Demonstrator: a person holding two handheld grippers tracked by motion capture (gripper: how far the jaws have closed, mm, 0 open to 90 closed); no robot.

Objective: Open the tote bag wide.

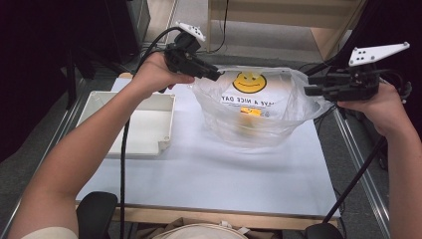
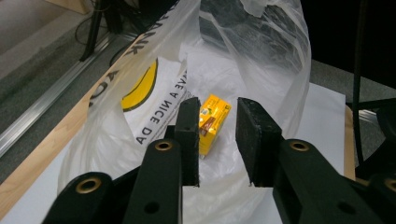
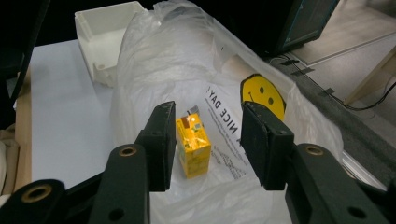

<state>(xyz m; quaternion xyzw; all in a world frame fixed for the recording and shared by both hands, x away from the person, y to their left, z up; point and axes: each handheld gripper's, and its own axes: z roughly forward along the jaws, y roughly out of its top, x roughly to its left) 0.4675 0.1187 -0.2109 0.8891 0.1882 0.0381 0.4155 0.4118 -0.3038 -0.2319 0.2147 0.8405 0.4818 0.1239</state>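
Observation:
A clear plastic bag (image 1: 259,99) with a yellow smiley face and "HAVE A NICE DAY" print stands open at the back middle of the white table (image 1: 209,174). A small yellow carton (image 1: 250,112) lies inside it on the bottom. My left gripper (image 1: 215,75) sits at the bag's left rim and my right gripper (image 1: 309,85) at its right rim, both raised above the table. In the left gripper view the left gripper (image 2: 218,105) is open above the carton (image 2: 212,123). The right gripper (image 3: 209,108) is open too, with the carton (image 3: 192,147) beyond its gap.
A shallow white plastic tray (image 1: 134,124) lies on the table left of the bag; its corner (image 3: 105,28) appears behind the bag (image 3: 163,60). Black cables trail from both grippers. Metal rails run along the table's sides, with wooden furniture behind.

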